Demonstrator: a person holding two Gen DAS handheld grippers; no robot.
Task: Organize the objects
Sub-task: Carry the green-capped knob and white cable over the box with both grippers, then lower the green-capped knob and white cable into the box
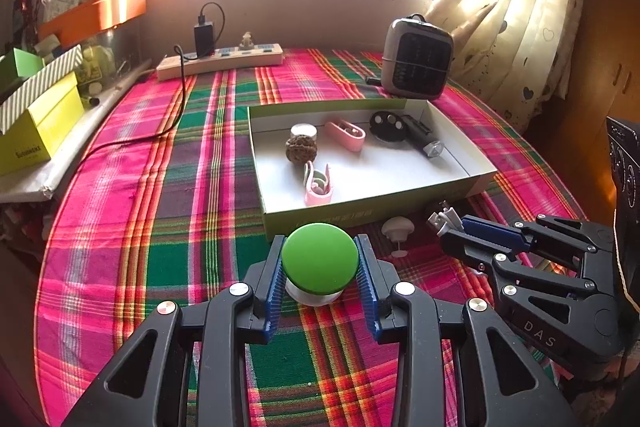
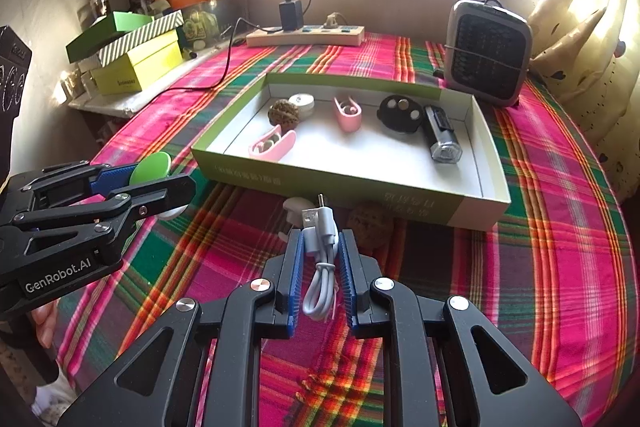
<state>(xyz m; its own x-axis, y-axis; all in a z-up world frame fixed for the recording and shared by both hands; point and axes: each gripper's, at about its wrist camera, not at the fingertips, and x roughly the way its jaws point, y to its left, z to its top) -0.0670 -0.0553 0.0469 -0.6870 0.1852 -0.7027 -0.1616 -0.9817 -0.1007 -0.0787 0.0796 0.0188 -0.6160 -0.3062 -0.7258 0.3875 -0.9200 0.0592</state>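
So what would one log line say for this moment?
left gripper: shut on green-capped mushroom-shaped object | right gripper: shut on coiled grey USB cable

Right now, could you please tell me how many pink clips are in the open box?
2. One pink clip lies toward the back of the box, beside the black round piece. The other pink clip lies by the front-left wall, near the walnut. None seems hidden.

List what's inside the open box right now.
Inside the open box: two pink clips, a walnut, a white round case partly hidden behind it, a black disc and a flashlight.
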